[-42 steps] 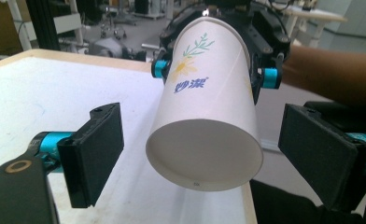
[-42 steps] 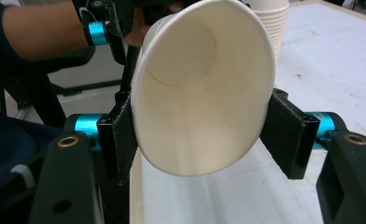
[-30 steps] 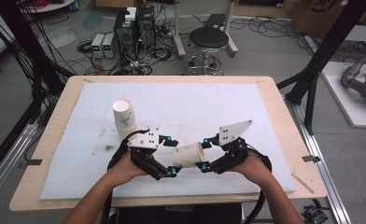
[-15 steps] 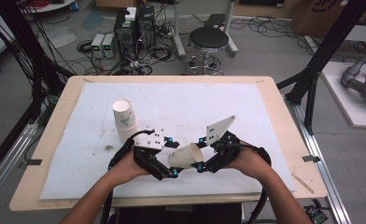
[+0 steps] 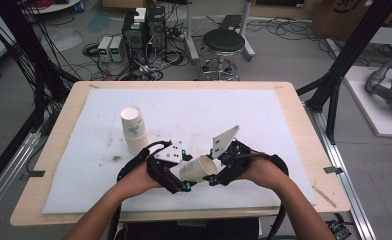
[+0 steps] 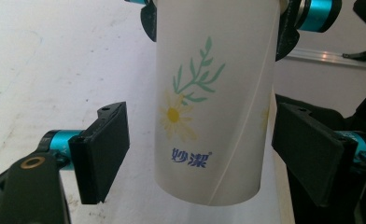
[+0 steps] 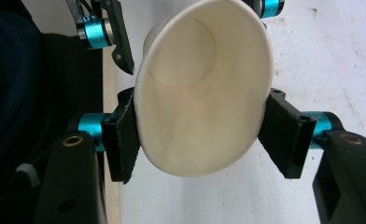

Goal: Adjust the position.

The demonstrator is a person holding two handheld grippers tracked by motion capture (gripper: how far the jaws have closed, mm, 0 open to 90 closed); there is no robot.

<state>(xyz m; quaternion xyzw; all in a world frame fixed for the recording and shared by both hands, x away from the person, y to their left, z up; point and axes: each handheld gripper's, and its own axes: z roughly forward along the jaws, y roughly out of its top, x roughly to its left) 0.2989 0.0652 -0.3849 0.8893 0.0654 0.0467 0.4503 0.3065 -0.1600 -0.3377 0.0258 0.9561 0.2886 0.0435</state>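
My right gripper (image 7: pixel 197 140): clenched on the paper cup (image 7: pixel 202 88) near its rim, both pads pressed in so the mouth is squeezed to an oval.
My left gripper (image 6: pixel 197 151): released; its jaws have just been closing in, with the cup's base end between them, but a gap shows on either side and neither pad touches yet.
The cup (image 5: pixel 198 168): lifted off the white mat (image 5: pixel 294 130), lying roughly level between my two hands near the front edge of the table (image 5: pixel 59 137), mouth toward my right hand, printed flower toward my left.
Stack of cups (image 5: pixel 135 130): upright on the mat, up-left of my left hand, apart from both grippers.
Done, I judge: one cup is picked up and carried by my right hand alone.
Left, I judge: my left jaws must close on the base before the cup goes anywhere, perhaps onto the stack.
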